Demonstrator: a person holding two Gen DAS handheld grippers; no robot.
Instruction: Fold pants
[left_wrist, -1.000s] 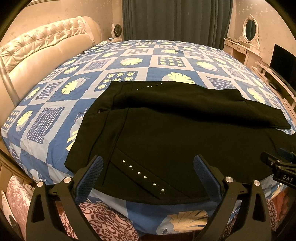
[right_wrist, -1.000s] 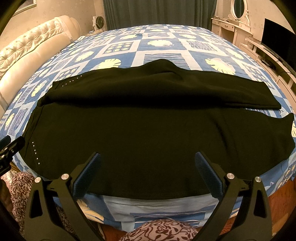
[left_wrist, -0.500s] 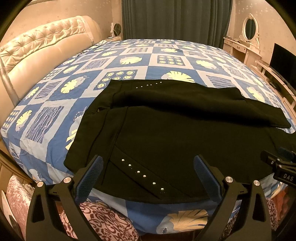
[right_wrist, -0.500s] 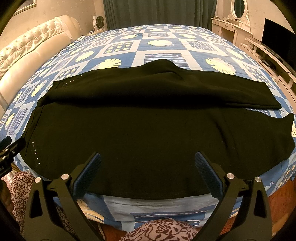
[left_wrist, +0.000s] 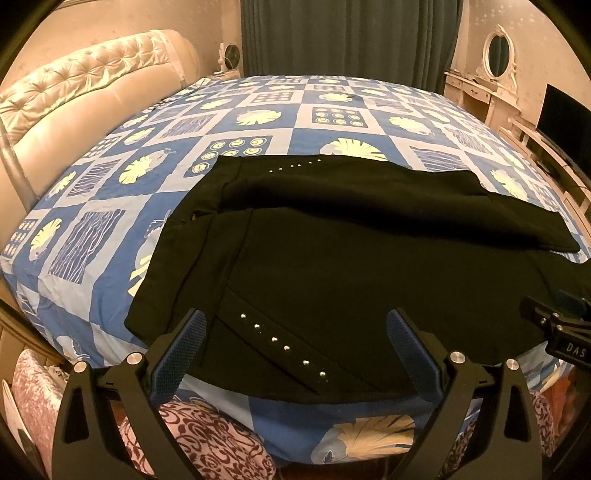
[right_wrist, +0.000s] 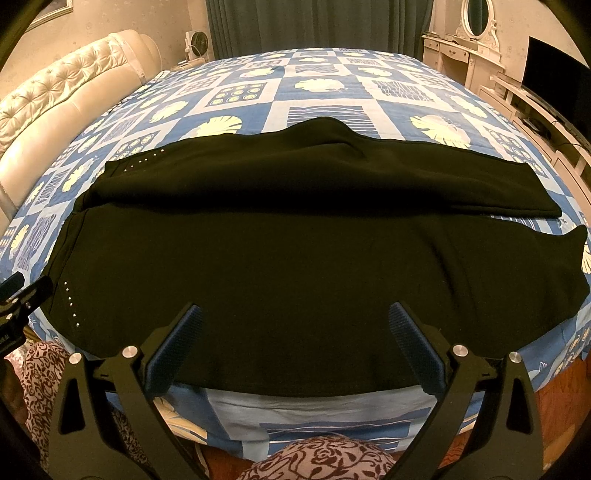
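Note:
Black pants (left_wrist: 351, 266) lie flat across the near part of the bed, waist to the left, the two legs side by side running right. Small silver studs (left_wrist: 284, 347) line the near pocket. In the right wrist view the pants (right_wrist: 295, 266) fill the middle, with the leg ends at the right. My left gripper (left_wrist: 295, 332) is open and empty, hovering above the near waist corner. My right gripper (right_wrist: 295, 325) is open and empty above the near leg's front edge. Each gripper's tip shows at the edge of the other's view.
The bed has a blue and white patterned sheet (left_wrist: 110, 229) and a cream tufted headboard (left_wrist: 74, 103) at the left. A white dresser with a mirror (right_wrist: 476, 40) and a TV (right_wrist: 554, 85) stand at the right. Dark curtains (left_wrist: 347, 37) hang behind.
The left wrist view has crept slightly forward over the waist. The right gripper has not visibly moved. Both stay open.

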